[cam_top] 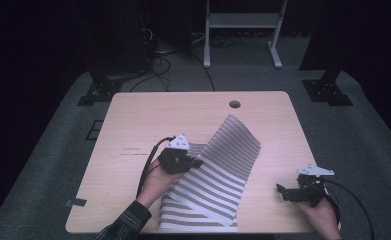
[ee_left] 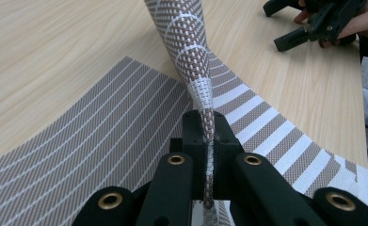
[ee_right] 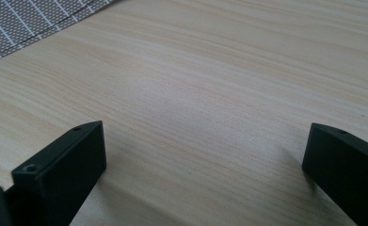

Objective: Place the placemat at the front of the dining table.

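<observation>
Left gripper (cam_top: 197,163) clamps striped woven placemat (cam_top: 218,175) edge; semi-stiff, light, bends without draping. Right gripper (cam_top: 283,192) open, empty, 4 o'clock on surface (cam_top: 133,125). Grip edges.

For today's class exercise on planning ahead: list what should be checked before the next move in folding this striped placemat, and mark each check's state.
1. Left claw shut on the striped placemat: ok.
2. Gripped edge lifted off the table: ok.
3. Right claw open, nothing between its jaws: ok.
4. Right claw apart from the placemat, resting near the table's right edge: ok.
5. Placemat's near edge fully on the table: cannot tell.
</observation>
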Action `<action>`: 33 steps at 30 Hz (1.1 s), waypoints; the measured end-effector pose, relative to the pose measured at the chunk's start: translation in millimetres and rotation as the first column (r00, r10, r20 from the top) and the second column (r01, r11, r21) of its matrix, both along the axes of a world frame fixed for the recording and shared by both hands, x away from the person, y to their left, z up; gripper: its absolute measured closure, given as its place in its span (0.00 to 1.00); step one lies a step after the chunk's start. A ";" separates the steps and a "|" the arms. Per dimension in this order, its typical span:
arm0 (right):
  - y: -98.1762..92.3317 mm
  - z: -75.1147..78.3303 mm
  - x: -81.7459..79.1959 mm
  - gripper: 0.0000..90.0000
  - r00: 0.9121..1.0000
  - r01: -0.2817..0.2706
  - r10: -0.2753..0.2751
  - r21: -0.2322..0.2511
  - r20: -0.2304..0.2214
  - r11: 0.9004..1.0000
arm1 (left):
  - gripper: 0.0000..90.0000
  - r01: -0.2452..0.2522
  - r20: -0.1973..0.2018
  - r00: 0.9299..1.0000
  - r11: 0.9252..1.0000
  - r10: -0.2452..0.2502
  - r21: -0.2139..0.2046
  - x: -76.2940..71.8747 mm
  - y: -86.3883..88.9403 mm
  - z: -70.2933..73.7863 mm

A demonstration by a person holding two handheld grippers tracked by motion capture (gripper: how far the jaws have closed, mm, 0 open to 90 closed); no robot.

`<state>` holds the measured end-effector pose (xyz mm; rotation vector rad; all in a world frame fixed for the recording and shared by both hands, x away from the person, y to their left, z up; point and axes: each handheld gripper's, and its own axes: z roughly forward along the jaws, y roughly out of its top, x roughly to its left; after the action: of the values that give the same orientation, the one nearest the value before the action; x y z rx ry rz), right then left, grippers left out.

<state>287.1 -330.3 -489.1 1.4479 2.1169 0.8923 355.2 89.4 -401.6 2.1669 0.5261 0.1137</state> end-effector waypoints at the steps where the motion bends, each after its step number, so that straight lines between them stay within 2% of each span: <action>1: 0.0 0.0 0.0 0.00 1.000 -0.001 0.001 0.000 0.000 1.000 | 0.98 0.000 0.000 1.000 1.000 0.000 0.000 1.3 -2.3 -0.2; 13: 0.0 0.0 0.0 0.00 1.000 -0.001 0.001 0.000 0.000 1.000 | 0.98 -0.010 0.002 1.000 1.000 0.010 -0.003 17.6 -23.9 2.6; 17: -0.2 -0.1 0.2 0.00 1.000 -0.002 0.002 -0.002 0.002 1.000 | 0.98 -0.011 0.008 1.000 1.000 0.011 0.014 22.7 -32.1 2.2; 33: -0.2 -0.1 0.1 0.00 1.000 -0.003 0.003 -0.002 0.001 1.000 | 0.98 -0.017 -0.010 1.000 1.000 0.017 0.004 45.1 -61.6 2.2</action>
<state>287.1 -330.5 -489.2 1.4440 2.1189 0.8915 400.2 27.7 -399.3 2.1684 0.5508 0.1131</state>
